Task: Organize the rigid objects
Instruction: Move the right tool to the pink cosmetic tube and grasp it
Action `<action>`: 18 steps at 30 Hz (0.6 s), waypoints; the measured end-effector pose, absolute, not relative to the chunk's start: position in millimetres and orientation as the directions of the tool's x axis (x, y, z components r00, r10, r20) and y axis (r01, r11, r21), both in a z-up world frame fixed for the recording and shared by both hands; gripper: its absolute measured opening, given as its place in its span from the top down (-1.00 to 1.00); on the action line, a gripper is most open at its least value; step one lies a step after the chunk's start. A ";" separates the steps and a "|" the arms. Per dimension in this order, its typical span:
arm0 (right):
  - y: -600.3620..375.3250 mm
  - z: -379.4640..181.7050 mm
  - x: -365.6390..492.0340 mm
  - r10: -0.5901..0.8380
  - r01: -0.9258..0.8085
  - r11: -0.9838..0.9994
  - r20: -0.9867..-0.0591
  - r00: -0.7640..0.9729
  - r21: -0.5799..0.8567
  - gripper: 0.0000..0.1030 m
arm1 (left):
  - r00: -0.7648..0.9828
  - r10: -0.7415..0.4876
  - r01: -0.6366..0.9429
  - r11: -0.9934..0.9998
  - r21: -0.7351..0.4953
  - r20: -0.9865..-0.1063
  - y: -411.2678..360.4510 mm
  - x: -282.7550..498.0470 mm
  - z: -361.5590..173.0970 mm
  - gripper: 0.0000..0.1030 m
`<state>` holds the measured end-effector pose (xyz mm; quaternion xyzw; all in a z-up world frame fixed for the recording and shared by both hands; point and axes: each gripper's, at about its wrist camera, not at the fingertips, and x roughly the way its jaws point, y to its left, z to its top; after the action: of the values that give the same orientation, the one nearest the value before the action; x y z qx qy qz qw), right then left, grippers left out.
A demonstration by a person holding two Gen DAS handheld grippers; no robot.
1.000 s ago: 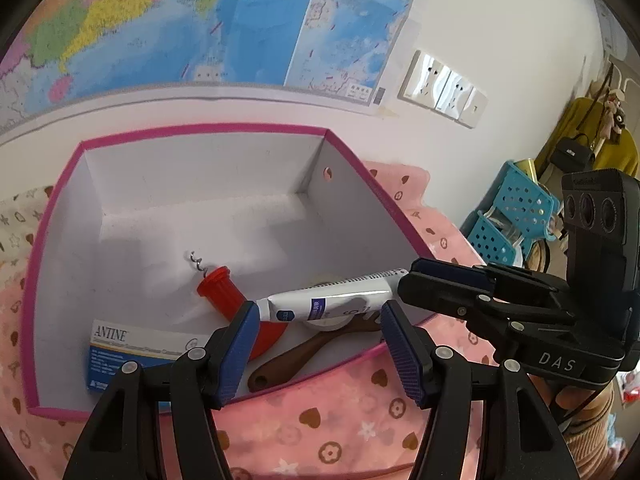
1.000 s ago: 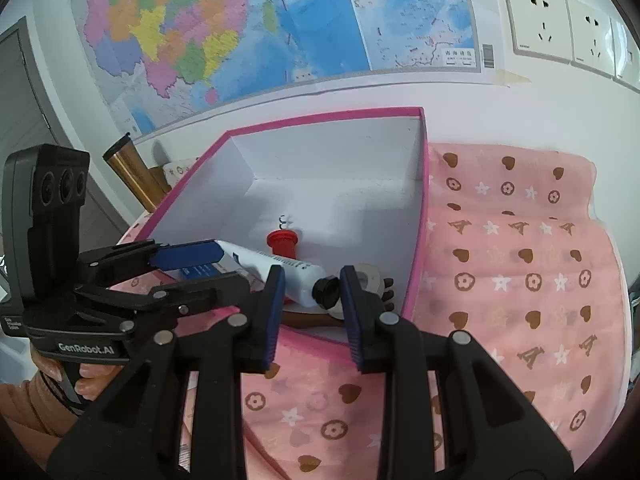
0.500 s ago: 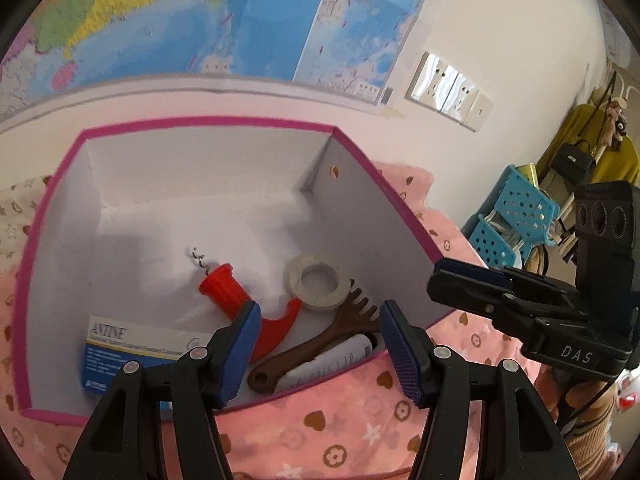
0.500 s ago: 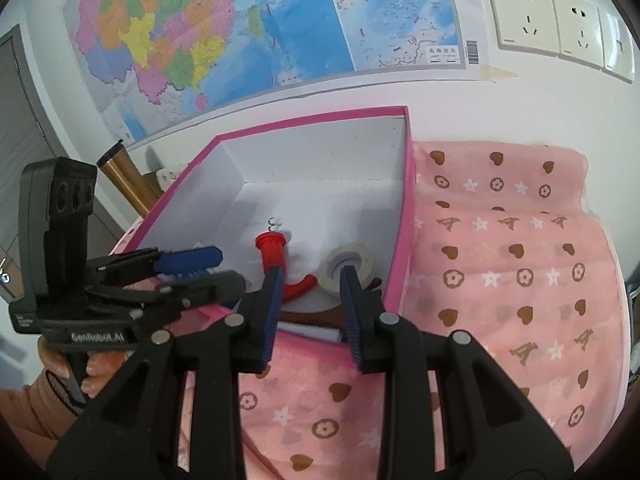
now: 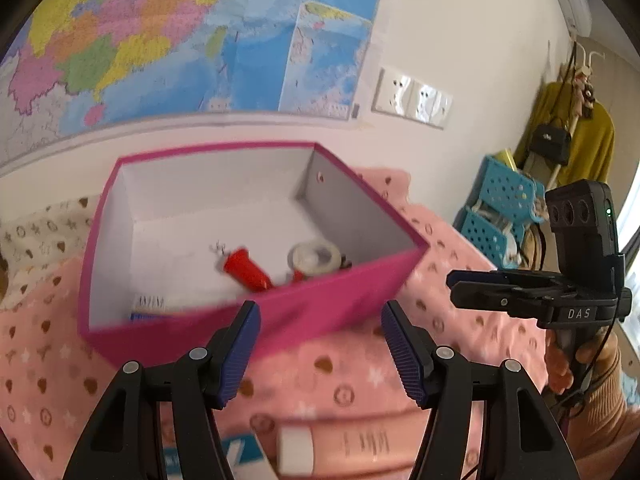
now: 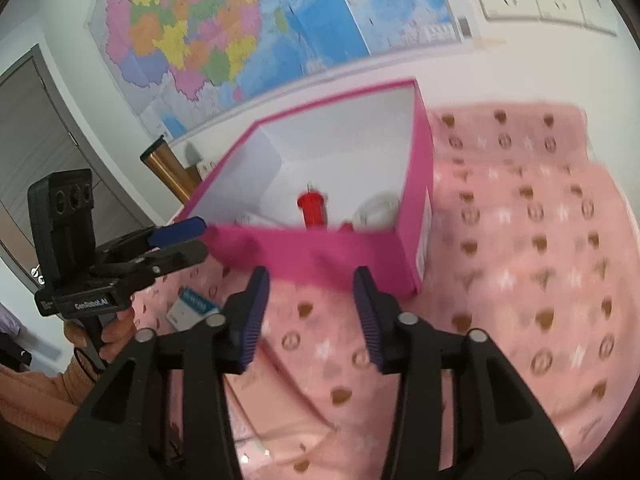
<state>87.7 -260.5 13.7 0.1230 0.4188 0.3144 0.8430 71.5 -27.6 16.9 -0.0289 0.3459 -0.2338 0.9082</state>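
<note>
Pink box point(image 5: 320, 316) is sitting on the cloth point(image 6: 520, 240), holding the corkscrew point(image 5: 244, 270) and tape roll point(image 5: 314, 258). Left claw point(image 5: 320, 344) is hanging open and empty; right claw point(image 6: 310, 308) is opening, nothing between the jaws. I'm eyeing the small carton point(image 6: 192, 306) lying outside the box: approach low, square the pads across it.

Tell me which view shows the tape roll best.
The left wrist view: the tape roll lies inside the box, its ring and hole visible. In the right wrist view it is a blurred white patch, half hidden behind the box wall.
</note>
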 end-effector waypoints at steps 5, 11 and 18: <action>-265.3 -15.5 65.2 0.630 -0.380 0.775 -0.665 0.401 0.504 0.06 | 0.607 -0.442 0.403 0.887 -0.223 -0.660 -24.8 59.8 -4.6 -0.25; -266.4 -38.6 46.1 0.632 -0.350 0.772 -0.700 0.334 0.531 0.06 | 0.561 -0.434 0.398 0.888 -0.230 -0.705 -24.2 45.9 -27.4 -0.24; -261.5 -56.0 29.8 0.632 -0.331 0.769 -0.730 0.261 0.547 0.06 | 0.528 -0.420 0.386 0.893 -0.231 -0.738 -22.9 36.3 -42.1 -0.25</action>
<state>29.8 -261.5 -56.0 0.1438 0.5240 0.3082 0.7809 36.3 -22.9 -42.1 -0.0195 0.4277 -0.2307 0.8738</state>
